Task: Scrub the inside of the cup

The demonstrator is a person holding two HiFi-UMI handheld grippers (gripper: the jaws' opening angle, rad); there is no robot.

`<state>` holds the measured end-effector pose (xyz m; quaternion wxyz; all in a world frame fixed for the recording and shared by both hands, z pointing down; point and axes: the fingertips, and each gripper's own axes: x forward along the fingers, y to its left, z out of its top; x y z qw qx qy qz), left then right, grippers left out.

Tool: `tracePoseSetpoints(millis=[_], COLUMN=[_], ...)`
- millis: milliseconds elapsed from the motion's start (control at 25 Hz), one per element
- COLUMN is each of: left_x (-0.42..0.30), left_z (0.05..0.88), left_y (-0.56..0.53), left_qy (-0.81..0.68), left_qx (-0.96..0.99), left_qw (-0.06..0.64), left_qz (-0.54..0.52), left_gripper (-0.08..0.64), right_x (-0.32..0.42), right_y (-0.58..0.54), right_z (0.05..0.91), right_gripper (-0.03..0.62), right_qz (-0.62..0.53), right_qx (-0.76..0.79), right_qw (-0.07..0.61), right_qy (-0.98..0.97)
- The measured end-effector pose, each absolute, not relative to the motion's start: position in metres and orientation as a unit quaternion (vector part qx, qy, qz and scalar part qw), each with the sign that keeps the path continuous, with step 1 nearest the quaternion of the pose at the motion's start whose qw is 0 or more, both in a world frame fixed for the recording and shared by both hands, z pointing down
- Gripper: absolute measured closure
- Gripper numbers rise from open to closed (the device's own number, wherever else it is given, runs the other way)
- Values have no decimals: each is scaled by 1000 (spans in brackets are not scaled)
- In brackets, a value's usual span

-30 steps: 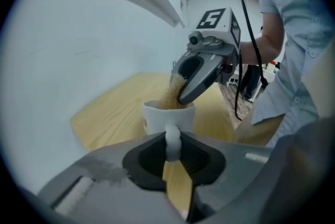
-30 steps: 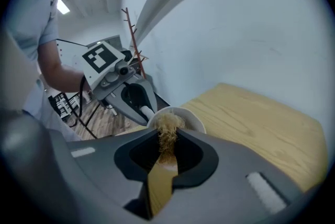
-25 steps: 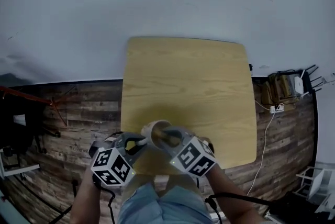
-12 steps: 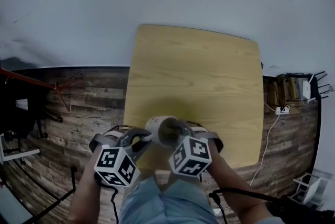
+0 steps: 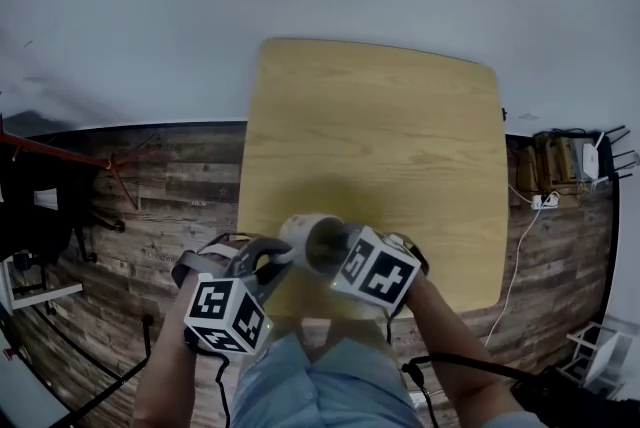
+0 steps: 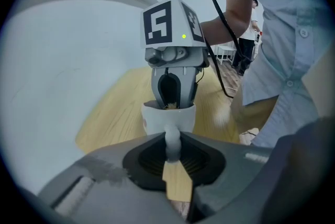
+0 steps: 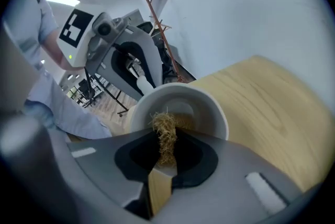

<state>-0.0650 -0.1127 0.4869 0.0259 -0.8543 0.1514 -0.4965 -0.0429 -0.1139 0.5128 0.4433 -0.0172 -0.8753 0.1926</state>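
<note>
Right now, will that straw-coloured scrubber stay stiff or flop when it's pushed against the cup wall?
Probably floppy: the scrubber is a frayed tuft of loose fibres, so it should bend and splay. Likely very light too. Pinched in the right gripper, it seems unlikely to slip.

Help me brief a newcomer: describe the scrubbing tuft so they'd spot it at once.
Start at the wooden table; above its near part the left gripper holds a white cup by its handle. The scrubbing tuft is pinched in the right gripper, its tip at the cup's mouth. It is the only straw-coloured, fibrous thing among smooth grey and white parts.
</note>
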Motion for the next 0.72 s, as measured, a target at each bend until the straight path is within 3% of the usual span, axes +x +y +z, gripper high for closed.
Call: tracePoseSetpoints(millis=[320,720], left_x=[-63,-59], left_z=[490,490], left_y=[-111,-107], left_qy=[147,140], left_qx=[-853,-852], left_qw=[28,33], left_qz=[-500,-504], left_gripper=[491,491], right_x=[-53,-33], right_y=[-129,-150], right_z=[485,474], right_gripper=[538,537], right_qz=[296,226], right_qx=[33,145], right_qw=[300,296], right_qy=[-906,-917])
